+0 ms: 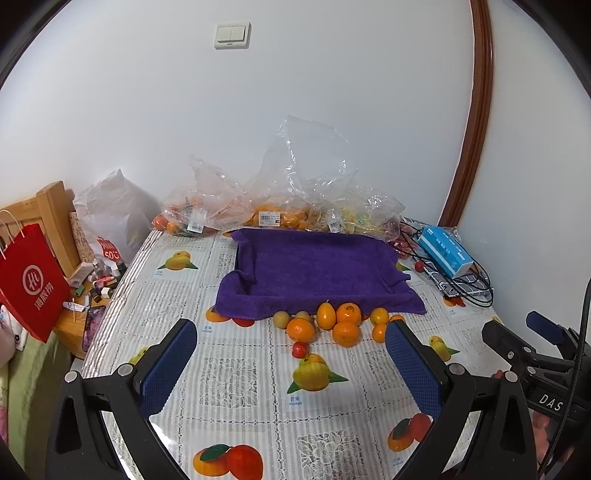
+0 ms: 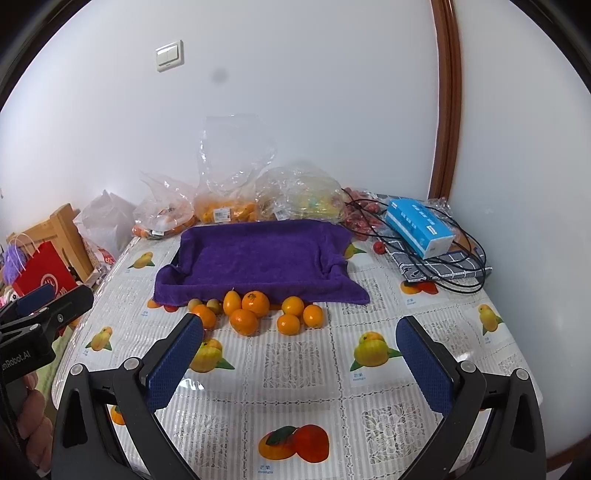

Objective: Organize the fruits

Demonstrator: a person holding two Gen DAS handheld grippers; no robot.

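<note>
Both tongs, left (image 1: 291, 363) and right (image 2: 301, 356), are being held apart above the surface (image 2: 369, 302), oranges (image 2: 255, 310) being clustered before a purple towel-lined tray (image 2: 255, 254).

A light switch (image 1: 232, 35) is mounted on the white wall; a blue box (image 2: 419, 226) is laid over black cables (image 2: 461, 273) — a red paper bag (image 1: 31, 280) is seen far left.
</note>
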